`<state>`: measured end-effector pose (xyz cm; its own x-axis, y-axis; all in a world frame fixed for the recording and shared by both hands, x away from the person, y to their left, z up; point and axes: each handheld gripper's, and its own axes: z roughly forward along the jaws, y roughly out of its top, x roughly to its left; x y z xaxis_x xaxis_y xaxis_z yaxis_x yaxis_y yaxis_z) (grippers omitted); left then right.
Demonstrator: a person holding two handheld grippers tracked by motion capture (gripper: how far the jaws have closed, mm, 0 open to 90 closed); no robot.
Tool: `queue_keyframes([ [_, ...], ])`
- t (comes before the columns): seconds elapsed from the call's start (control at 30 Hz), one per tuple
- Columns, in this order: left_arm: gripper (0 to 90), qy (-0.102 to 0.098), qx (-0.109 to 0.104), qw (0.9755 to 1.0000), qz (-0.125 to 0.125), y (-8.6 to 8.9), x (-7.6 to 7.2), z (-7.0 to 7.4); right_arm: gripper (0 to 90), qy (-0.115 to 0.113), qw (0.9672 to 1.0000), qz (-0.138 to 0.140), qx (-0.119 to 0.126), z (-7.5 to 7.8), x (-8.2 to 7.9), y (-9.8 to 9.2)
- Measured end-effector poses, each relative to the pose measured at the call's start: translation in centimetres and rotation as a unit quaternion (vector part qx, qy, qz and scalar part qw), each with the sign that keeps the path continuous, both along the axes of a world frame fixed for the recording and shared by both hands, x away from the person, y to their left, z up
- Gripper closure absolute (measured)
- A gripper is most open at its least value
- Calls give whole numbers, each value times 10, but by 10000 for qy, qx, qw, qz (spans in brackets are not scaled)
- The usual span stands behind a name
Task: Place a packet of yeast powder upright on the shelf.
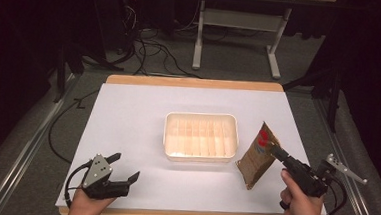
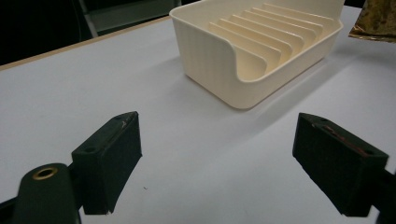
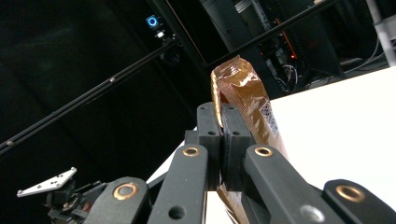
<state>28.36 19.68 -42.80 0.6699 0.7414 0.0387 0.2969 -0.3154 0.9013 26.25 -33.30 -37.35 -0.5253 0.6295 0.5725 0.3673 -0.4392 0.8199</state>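
Note:
A brown foil packet (image 1: 256,156) with a red mark stands tilted on the white table, just right of a cream ribbed tray (image 1: 200,136). My right gripper (image 1: 275,150) is shut on the packet's upper edge; in the right gripper view the jaws pinch the packet (image 3: 243,93) between the fingertips (image 3: 208,122). My left gripper (image 1: 124,167) rests open near the front left of the table, nothing between its pads (image 2: 109,158). In the left gripper view the tray (image 2: 219,60) lies ahead, with a corner of the packet (image 2: 378,21) beyond it.
The white sheet (image 1: 128,113) covers a wooden tabletop (image 1: 195,82). Beyond the far edge are a white desk frame (image 1: 239,20) and cables (image 1: 152,50) on the floor. Dark stands flank both sides.

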Motion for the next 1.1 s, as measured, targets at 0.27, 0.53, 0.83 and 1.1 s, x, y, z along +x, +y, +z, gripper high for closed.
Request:
queue_keyframes([
  [0.27,158,1,-11,10000,13,-1,-1,0,895,-86,9998,192,13,4,1,10],
  [0.53,158,5,7,10000,10,-1,-1,0,895,-91,9992,391,14,7,7,23],
  [0.83,158,-8,-38,10000,39,1,-1,0,895,-129,9988,476,46,13,11,34],
  [1.1,158,-23,-52,10000,35,1,-2,1,895,-252,9983,527,51,29,16,45],
])
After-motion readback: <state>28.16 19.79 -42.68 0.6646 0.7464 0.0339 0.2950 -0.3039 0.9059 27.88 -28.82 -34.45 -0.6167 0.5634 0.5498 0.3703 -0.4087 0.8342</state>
